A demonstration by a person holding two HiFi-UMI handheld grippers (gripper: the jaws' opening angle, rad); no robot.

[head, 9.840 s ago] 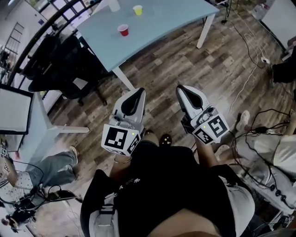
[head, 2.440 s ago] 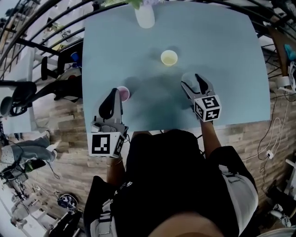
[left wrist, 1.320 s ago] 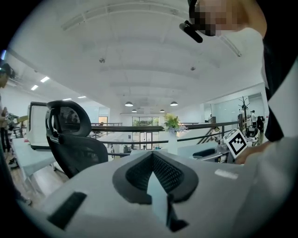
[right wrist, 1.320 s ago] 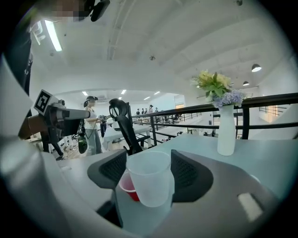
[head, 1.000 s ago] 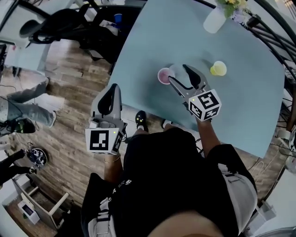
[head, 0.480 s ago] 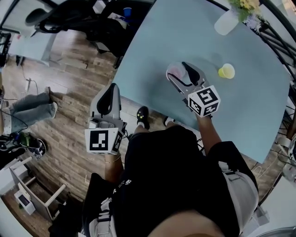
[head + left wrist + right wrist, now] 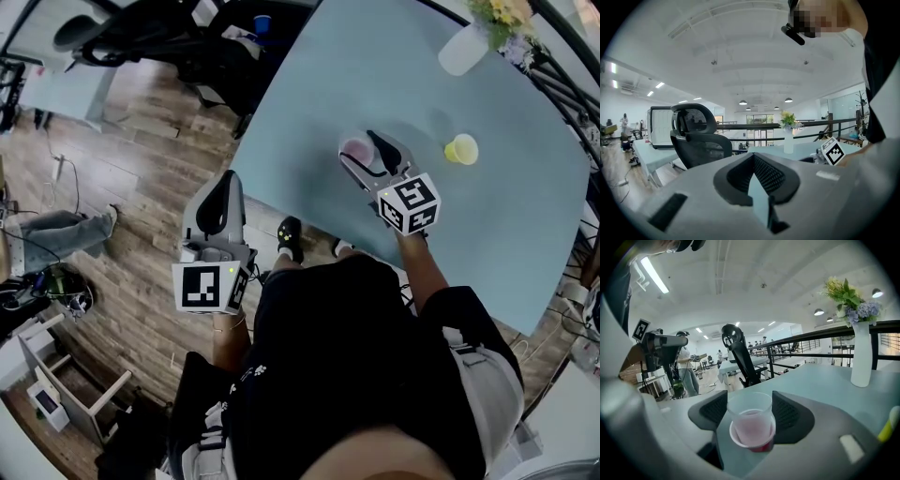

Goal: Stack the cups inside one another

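Observation:
A clear cup (image 7: 749, 409) sits nested inside a red cup (image 7: 763, 445) on the light blue table (image 7: 375, 75). My right gripper (image 7: 751, 412) has its pads wide apart on either side of the clear cup and touching its wall. In the head view this pair (image 7: 354, 150) shows between the right gripper's (image 7: 359, 146) jaws near the table's front edge. A yellow cup (image 7: 460, 149) stands alone to the right, a sliver of it (image 7: 891, 423) at the right gripper view's edge. My left gripper (image 7: 225, 180) hangs over the wooden floor, off the table, jaws together and empty (image 7: 754, 158).
A white vase of flowers (image 7: 466, 49) stands at the table's far side, also visible as vase (image 7: 861, 357). Black office chairs (image 7: 178, 42) crowd the table's left corner. The table edge runs diagonally just left of the nested cups. Cables and furniture lie on the floor at left.
My right gripper carried the clear cup from beside the red cup to over it, then lowered it in. The left gripper stayed over the floor.

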